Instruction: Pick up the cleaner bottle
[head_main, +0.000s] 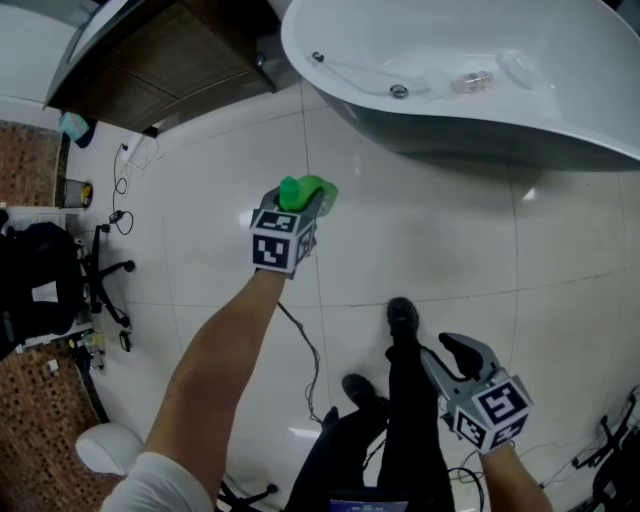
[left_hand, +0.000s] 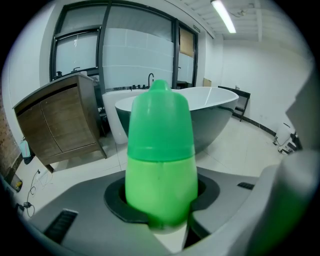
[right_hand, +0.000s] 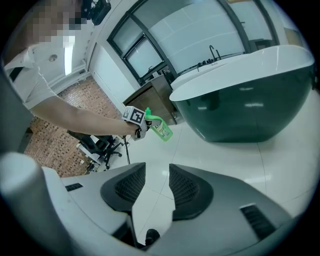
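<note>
Green cleaner bottle (left_hand: 160, 165): 1, in left gripper (head_main: 303, 203) | right gripper (right_hand: 156, 187): empty

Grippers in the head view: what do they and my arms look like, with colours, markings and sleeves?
The left gripper and right gripper have grey plastic bodies. Each carries a white cube printed with black square markers. The right gripper's pads are dark, ribbed and curved. A short white sleeve covers the left upper arm.
</note>
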